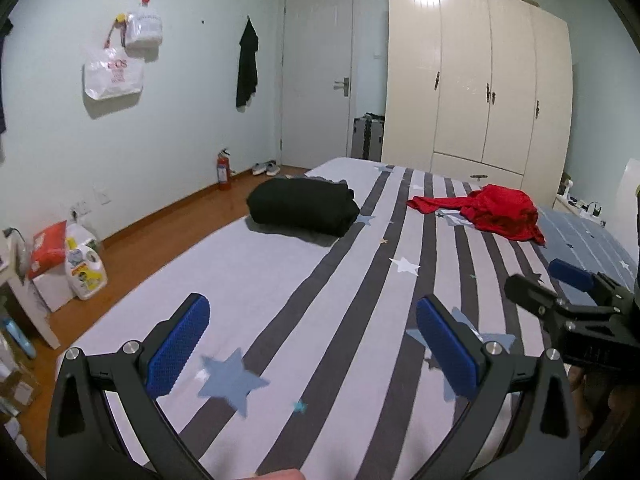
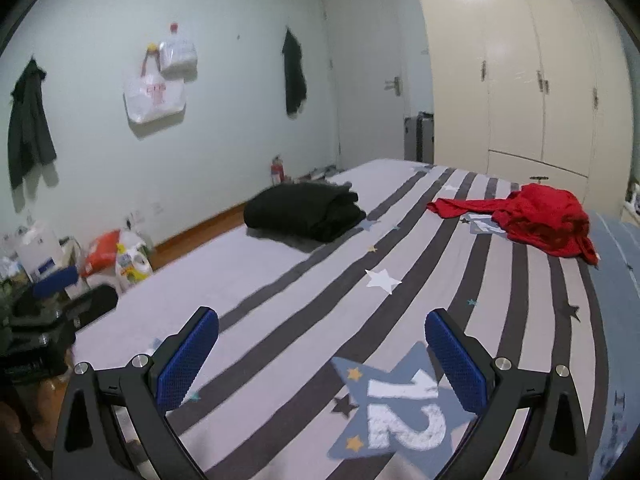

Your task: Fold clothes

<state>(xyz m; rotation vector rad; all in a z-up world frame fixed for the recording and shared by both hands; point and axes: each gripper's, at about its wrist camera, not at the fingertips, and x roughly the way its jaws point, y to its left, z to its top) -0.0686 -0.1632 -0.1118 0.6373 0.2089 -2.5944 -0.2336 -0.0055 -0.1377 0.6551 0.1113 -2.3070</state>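
Note:
A crumpled red garment (image 1: 490, 213) lies on the far right of the striped bed (image 1: 280, 264); it also shows in the right wrist view (image 2: 532, 216). A folded black garment (image 1: 302, 206) sits at the far left of the bed, also in the right wrist view (image 2: 306, 210). My left gripper (image 1: 312, 320) is open and empty above the near part of the bed. My right gripper (image 2: 322, 334) is open and empty, also above the near bed; it shows at the right edge of the left wrist view (image 1: 560, 284).
A cream wardrobe (image 1: 480, 80) stands beyond the bed, a white door (image 1: 320, 72) to its left. Detergent bottle (image 1: 86, 266) and packages sit on the wooden floor at left. A fire extinguisher (image 1: 223, 170) stands by the wall. Bags and dark clothes hang on the wall.

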